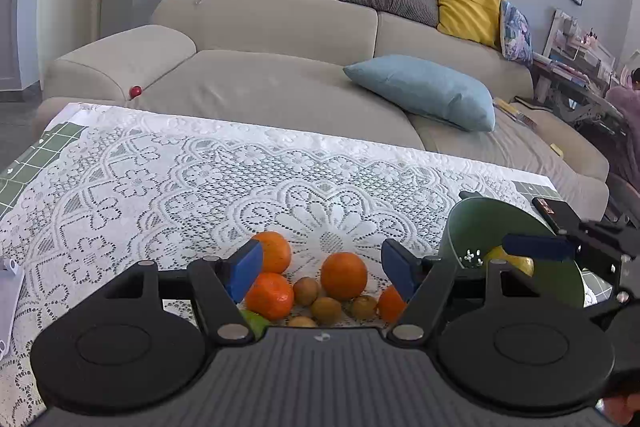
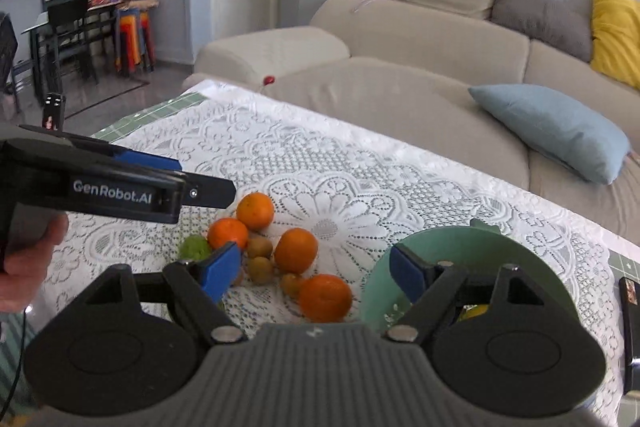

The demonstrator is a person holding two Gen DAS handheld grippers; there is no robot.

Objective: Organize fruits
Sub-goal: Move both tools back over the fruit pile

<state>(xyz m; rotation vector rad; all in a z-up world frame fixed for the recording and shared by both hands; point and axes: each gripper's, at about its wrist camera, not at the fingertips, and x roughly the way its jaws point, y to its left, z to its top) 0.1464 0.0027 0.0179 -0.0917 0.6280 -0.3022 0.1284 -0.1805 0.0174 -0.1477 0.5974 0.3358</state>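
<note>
Left wrist view: left gripper [image 1: 322, 269] hangs over a cluster of round orange tangerines [image 1: 344, 275] and small brown kiwis [image 1: 326, 309] on the white lace cloth covering the desk [image 1: 160, 179]. Its blue-padded fingers [image 1: 244, 269] are spread wide, holding nothing. Fruits are roundish, no clear long axis; the cluster runs roughly left to right between the fingers. The pale green round plastic bowl [image 1: 472, 227] sits right of the fruit, tilted with its mouth facing the camera, a yellow lemon-like fruit [image 1: 516, 261] inside. The right gripper [image 1: 536, 247] reaches in from the right edge at the bowl's mouth; can't tell its opening here.

Right wrist view: right gripper [image 2: 316, 273] has fingers [image 2: 220, 271] wide apart, empty, above the desk between fruit and bowl. Shows the whole cluster: four tangerines, several kiwis, plus a green lime-like fruit [image 2: 194, 247] at its left, mostly hidden in the other view. The left gripper appears side-on with the hand [image 2: 28, 259] gripping it. Beige sofa [image 2: 400, 39] behind.
</note>
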